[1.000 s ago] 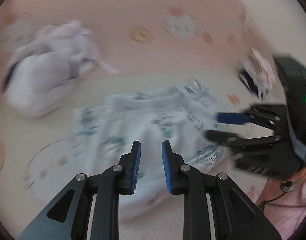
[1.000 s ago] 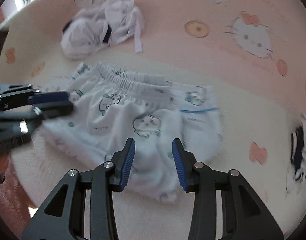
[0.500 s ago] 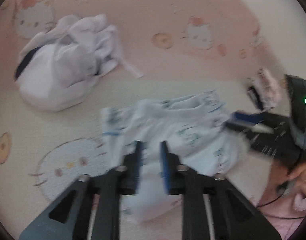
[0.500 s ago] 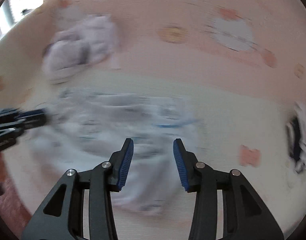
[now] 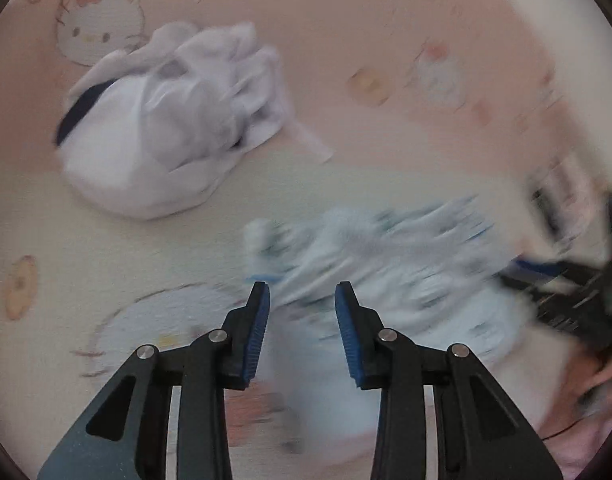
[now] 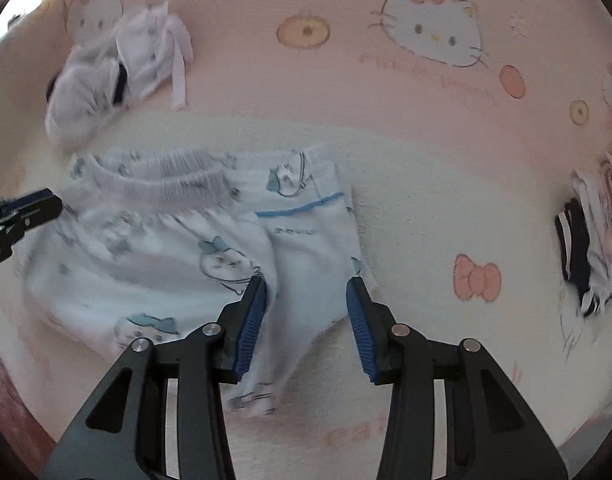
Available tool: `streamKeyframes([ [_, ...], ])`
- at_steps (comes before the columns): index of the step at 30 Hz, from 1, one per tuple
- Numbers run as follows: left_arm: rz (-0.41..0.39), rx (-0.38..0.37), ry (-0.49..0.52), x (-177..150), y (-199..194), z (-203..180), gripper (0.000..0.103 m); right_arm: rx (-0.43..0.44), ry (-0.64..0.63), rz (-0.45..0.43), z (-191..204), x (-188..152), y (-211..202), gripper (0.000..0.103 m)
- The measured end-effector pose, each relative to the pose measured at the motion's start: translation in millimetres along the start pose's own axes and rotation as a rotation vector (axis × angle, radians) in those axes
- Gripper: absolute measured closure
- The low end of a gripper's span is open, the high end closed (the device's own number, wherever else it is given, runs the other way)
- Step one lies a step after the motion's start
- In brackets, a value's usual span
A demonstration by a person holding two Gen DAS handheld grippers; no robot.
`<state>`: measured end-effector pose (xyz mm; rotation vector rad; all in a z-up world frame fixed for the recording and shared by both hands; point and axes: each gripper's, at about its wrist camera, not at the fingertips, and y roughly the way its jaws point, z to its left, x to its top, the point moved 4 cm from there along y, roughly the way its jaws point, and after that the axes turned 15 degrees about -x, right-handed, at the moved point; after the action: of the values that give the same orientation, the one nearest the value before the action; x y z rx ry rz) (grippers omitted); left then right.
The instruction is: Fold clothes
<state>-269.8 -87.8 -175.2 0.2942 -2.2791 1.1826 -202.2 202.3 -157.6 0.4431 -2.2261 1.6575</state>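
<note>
The printed shorts (image 6: 166, 248) lay spread on a pink-and-cream cartoon-print sheet (image 6: 406, 128), waistband away from the right wrist camera, one leg folded across toward the right. The right tool (image 6: 306, 312) hung over that folded leg with its blue pads apart, gripping nothing. The left tool (image 5: 302, 320) likewise stood open above the shorts, which appeared blurred in its view. A crumpled white garment (image 5: 158, 132) lay beyond the shorts, apart from them. A striped dark-and-white garment (image 6: 586, 248) sat well to the right.
</note>
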Motion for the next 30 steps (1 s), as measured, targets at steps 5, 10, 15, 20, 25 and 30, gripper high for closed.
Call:
streamKeyframes([
  [5, 0.147, 0.099, 0.071, -14.9, 51.7, -8.4, 0.064, 0.049, -0.143, -0.025, 53.9, -5.0, 0.0, 0.061],
  [10, 0.059, 0.175, -0.057, -13.7, -0.9, 10.4, 0.065, -0.055, -0.146, -0.028, 26.9, -8.0, 2.2, 0.059],
  [15, 0.106, 0.072, -0.112, -46.1, -1.1, -13.0, 0.064, 0.031, -0.053, -0.025, 8.0, -13.5, -10.9, 0.059],
  [20, 0.204, 0.302, -0.019, -69.9, 2.6, -18.1, 0.059, 0.065, -0.004, 0.005, 9.4, -22.2, -7.4, 0.056],
  [25, 0.098, 0.18, -0.282, -85.7, -30.2, 10.7, 0.045, 0.067, 0.048, 0.04, -2.5, -27.4, 0.4, 0.044],
  [30, 0.023, 0.054, -0.409, -90.6, -28.4, 12.3, 0.045, 0.105, 0.18, 0.102, -15.0, -30.1, 7.4, 0.041],
])
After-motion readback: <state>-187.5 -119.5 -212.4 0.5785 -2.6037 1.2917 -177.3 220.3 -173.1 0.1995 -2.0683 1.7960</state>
